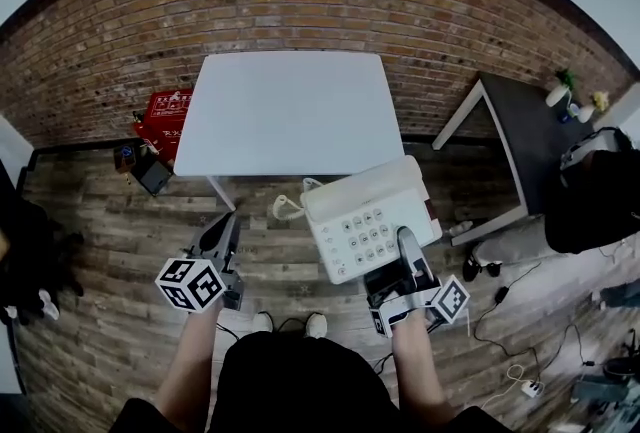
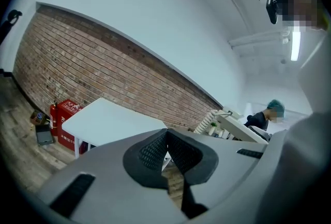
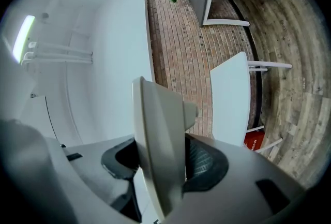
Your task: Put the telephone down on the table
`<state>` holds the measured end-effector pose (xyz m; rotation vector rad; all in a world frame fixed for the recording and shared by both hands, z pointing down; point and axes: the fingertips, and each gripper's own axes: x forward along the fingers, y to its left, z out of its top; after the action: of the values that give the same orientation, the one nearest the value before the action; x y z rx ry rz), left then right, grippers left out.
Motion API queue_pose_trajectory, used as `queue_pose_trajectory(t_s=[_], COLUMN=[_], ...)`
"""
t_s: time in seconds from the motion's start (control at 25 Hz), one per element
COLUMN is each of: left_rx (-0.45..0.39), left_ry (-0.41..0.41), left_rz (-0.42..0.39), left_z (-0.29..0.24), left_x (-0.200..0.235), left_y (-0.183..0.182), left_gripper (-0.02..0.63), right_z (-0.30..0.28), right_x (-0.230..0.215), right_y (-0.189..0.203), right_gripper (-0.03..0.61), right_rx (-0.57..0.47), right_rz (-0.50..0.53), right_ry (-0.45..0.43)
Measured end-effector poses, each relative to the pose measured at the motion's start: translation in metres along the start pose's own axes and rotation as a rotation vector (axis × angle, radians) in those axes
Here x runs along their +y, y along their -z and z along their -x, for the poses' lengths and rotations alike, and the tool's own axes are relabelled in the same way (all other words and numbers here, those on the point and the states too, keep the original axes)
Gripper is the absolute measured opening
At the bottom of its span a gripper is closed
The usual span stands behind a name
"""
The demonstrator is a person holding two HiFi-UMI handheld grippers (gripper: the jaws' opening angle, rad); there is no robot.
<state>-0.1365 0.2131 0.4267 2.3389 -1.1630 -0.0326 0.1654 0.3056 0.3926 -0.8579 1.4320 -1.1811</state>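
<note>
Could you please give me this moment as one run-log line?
right gripper: shut on telephone | telephone: held above floor, short of white table, not yet set down | left gripper: shut, empty

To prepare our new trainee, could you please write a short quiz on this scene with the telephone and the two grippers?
1. True or false: the white push-button telephone already rests on the white rectangular table.
2. Which holds the telephone? A) left gripper B) right gripper C) both
3. Fill in: the left gripper's fingers are ___, with nothing between them.
Key: 1 false, it is over the wooden floor; 2 B; 3 shut.
</note>
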Motion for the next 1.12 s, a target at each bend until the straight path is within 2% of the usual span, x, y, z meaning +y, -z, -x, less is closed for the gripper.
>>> queue_pose_trajectory(t_s=[0.52,0.84,1.12], left_rx=[-0.006,0.01,0.03], left_ry=[-0.072,-0.077,-0.067], left_rz=[0.049,0.03,0.03], left_z=[-0.01,-0.03,-0.061], left_x=[-0.026,-0.026,-0.006], left_y=[0.022,0.022,0.014], left_gripper=[0.012,0.012,0.012], right_z=[0.01,0.008,-0.022], right_x=[-0.008,-0.026,-0.039], right_y=[-0.038,-0.05,-0.055], right_gripper=[0.222,0.222,0.224], right_rx=[0.06,0.064,0.057], right_rz=[0.012,0.01,0.005], right_ry=[0.031,0.056,0.071])
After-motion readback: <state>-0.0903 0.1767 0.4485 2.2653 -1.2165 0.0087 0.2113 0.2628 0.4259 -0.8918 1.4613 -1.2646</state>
